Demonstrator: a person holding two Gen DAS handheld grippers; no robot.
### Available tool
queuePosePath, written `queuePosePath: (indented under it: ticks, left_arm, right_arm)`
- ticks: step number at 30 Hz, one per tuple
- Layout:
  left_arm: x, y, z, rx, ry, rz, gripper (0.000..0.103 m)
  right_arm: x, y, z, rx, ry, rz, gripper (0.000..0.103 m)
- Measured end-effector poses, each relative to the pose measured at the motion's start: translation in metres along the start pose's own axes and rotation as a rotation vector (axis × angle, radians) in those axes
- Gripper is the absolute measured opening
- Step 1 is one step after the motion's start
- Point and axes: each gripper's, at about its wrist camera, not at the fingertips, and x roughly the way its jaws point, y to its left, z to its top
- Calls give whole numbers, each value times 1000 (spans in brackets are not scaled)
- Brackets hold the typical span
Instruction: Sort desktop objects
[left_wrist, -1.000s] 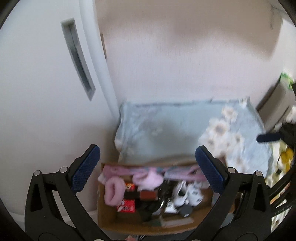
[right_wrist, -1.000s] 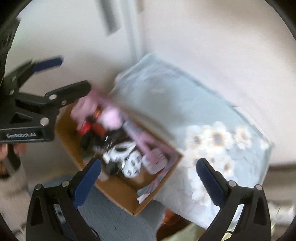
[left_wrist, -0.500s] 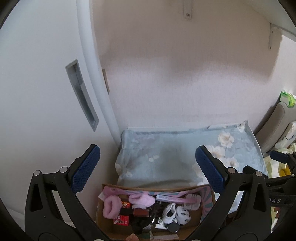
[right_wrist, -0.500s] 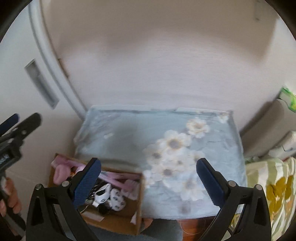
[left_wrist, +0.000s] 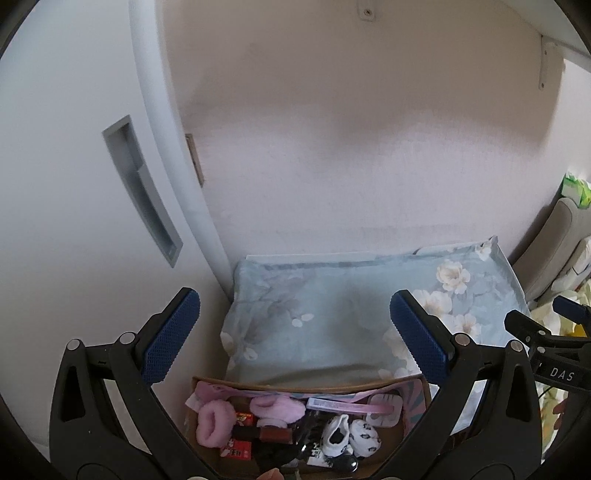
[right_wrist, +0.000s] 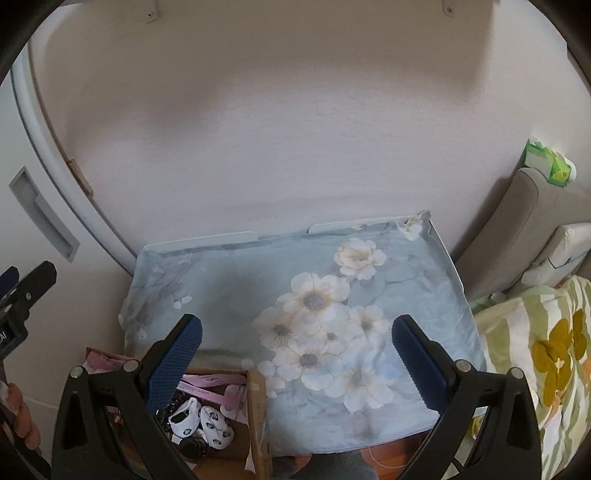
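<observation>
A cardboard box (left_wrist: 207, 456) sits below the near edge of a table covered with a pale blue flowered cloth (left_wrist: 332, 317). The box holds pink fluffy items (left_wrist: 216, 422), a pair of white baby socks with black prints (left_wrist: 351, 435), red packets (left_wrist: 240, 448) and a pink strip (left_wrist: 347, 406). My left gripper (left_wrist: 291, 332) is open and empty, high above the box. My right gripper (right_wrist: 295, 350) is open and empty above the cloth (right_wrist: 332, 302), with the box (right_wrist: 256, 424) and socks (right_wrist: 201, 421) at its lower left.
A white door with a recessed handle (left_wrist: 140, 192) stands at the left, a pale wall behind. A grey cushioned chair back (right_wrist: 517, 229) with a green tissue pack (right_wrist: 548, 162) and a striped flowered fabric (right_wrist: 546, 350) are at the right.
Both grippers have risen and drawn back from the box. The right gripper has swung right, from over the box to over the flowered cloth. Both stay open.
</observation>
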Motion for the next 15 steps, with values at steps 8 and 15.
queuePosePath:
  ticks: [8,15]
  left_arm:
    - [9,0,9,13,4,9,103]
    - [15,1,10,10,21,11,103]
  right_arm:
    - [8,0,4,-4,19,-7,102]
    - [12,5,7,-17,31,-6,102]
